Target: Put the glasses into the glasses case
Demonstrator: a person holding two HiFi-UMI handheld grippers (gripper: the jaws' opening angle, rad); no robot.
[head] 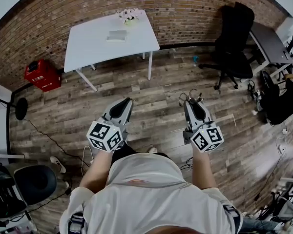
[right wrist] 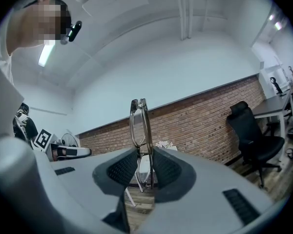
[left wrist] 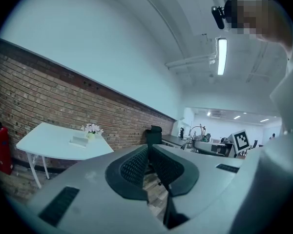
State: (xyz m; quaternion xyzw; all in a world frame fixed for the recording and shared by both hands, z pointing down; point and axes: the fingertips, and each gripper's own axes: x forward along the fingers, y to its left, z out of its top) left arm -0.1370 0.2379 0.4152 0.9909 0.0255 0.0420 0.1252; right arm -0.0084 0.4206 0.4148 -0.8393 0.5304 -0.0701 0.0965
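Brick wall (head: 185, 9) and plank floor (head: 156, 106) framed a white table (head: 93, 43) that carried a pale flat case (head: 117, 35) beside some flowers (head: 129, 15), well apart from the person. Both tools were held level over the floor. The left gripper (head: 125, 102) had its jaws together on nothing, while the right gripper (head: 191, 102) pinched the folded glasses (right wrist: 138, 103), which stood upright between its pads.

The case (head: 117, 35) lies on the table (head: 88, 47) just before the flowers (head: 129, 15), with a box (head: 42, 75) on the floor (head: 158, 94) left of the table and a chair (head: 234, 45) right
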